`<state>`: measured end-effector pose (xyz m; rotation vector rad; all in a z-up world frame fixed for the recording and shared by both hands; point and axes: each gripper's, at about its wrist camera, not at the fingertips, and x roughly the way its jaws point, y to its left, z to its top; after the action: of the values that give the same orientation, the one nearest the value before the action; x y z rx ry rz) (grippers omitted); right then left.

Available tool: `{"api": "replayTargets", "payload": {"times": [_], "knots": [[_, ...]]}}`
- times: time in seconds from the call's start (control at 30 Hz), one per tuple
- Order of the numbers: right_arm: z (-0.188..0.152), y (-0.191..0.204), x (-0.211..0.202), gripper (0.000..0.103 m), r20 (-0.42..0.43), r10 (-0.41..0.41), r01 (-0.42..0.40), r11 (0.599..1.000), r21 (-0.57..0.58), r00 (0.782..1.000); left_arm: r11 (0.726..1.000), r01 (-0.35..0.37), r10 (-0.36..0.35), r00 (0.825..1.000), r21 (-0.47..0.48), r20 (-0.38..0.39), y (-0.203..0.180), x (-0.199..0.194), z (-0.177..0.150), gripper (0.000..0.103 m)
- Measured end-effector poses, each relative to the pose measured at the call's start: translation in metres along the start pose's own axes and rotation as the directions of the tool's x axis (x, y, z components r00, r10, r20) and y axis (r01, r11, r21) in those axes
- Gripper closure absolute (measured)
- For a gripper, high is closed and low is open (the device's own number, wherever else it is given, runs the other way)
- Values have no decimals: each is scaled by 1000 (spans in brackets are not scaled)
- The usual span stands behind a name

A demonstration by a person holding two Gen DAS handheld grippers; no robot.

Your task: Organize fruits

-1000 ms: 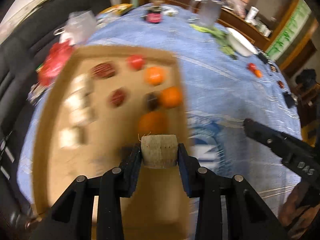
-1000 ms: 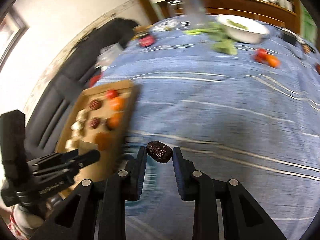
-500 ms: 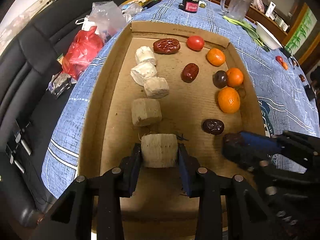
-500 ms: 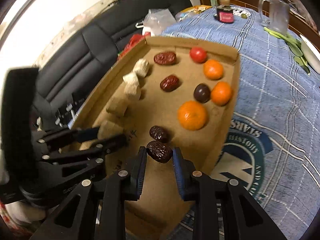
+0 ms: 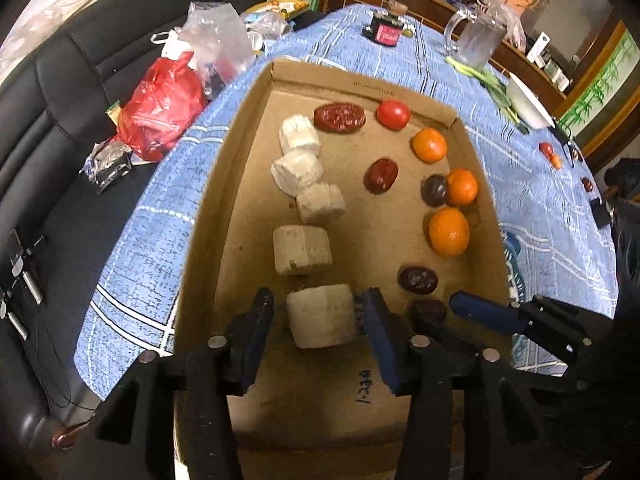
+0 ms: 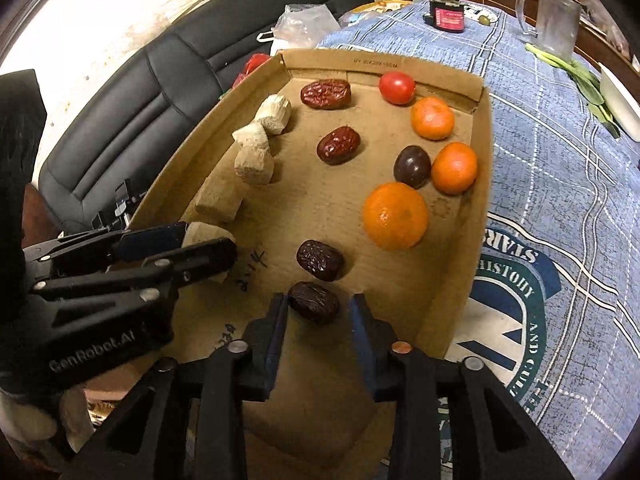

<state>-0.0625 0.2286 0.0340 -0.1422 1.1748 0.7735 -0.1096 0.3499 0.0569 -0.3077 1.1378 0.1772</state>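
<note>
Both tongs opening over cardboard tray (image 5: pixel 224 184)

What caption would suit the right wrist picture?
Right claw opening around a dark date on the cardboard tray, beside oranges and pale chunks.

bench (image 5: pixel 516 168): standing under a blue checked cloth (image 6: pixel 568 184) (a round printed emblem is showing on it just beside the box)
cardboard box (image 5: pixel 236 152): lying open and shallow on the cloth, reaching to the bench's near edge
glass mug (image 5: pixel 476 42): standing upright toward the far end
dark jar with a pink label (image 5: pixel 386 32): sitting near the mug, apart from it
white bowl (image 5: pixel 528 102): resting at the far right, with green leaves (image 5: pixel 490 80) lying beside it
small red and orange fruits (image 5: pixel 550 154): lying loose on the cloth, well apart from the box
</note>
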Motion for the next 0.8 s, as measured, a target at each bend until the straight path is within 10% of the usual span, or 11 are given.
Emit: {"api": "replayTargets", "payload": {"times": [0.4, 0.8], "knots": [[-21, -35, -67, 49, 141, -20, 13, 999, 45, 990, 968, -241, 220, 951, 74, 217, -77, -68, -16, 32], [-69, -89, -130, 44, 209, -85, 64, 992, 105, 974, 929, -342, 279, 899, 143, 337, -161, -102, -51, 28]]}}
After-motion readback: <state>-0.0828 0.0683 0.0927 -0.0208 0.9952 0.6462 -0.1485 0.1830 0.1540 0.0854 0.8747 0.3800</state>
